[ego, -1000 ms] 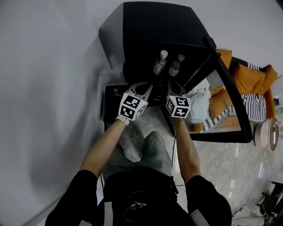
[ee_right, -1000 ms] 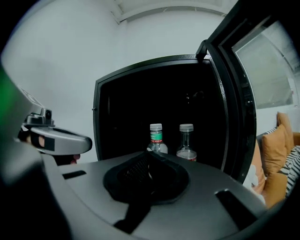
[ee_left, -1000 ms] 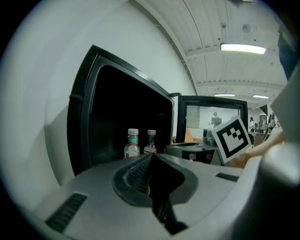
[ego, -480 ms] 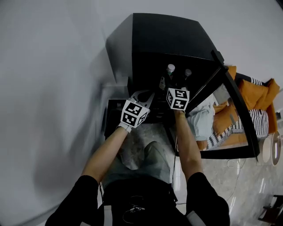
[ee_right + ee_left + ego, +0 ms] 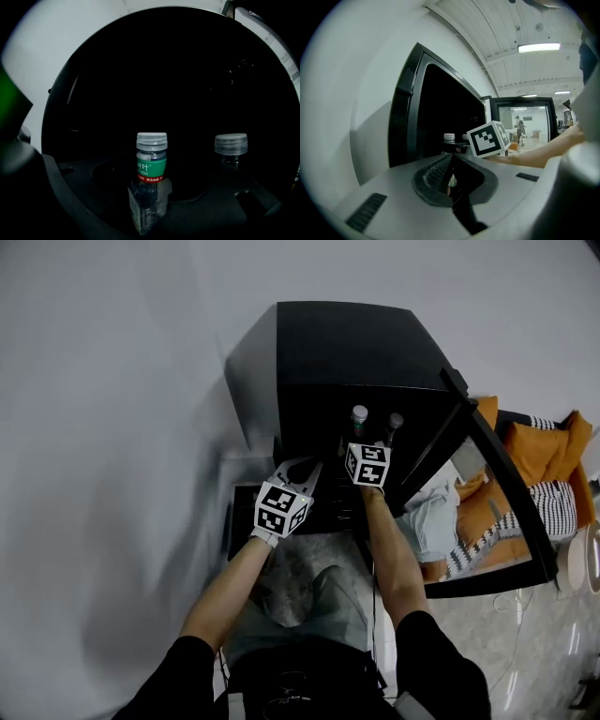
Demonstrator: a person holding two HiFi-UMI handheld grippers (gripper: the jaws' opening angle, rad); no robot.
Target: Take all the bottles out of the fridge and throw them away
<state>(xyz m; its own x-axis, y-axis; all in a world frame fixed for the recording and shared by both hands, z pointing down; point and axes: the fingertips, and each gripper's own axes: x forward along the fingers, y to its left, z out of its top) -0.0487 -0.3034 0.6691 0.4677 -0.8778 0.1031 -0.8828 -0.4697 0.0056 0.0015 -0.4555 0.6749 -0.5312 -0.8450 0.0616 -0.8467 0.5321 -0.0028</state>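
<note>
Two bottles at fridge front edge, right gripper jaws just widening around one, left gripper closed, empty.

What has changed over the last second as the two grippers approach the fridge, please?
The right gripper has moved forward into the open fridge. Its jaws have just been opening, and the green-labelled bottle now stands between them, not yet gripped. Unchanged: the left gripper stays shut and empty short of the fridge, the second bottle stands upright beside the first, and the door is open.
</note>
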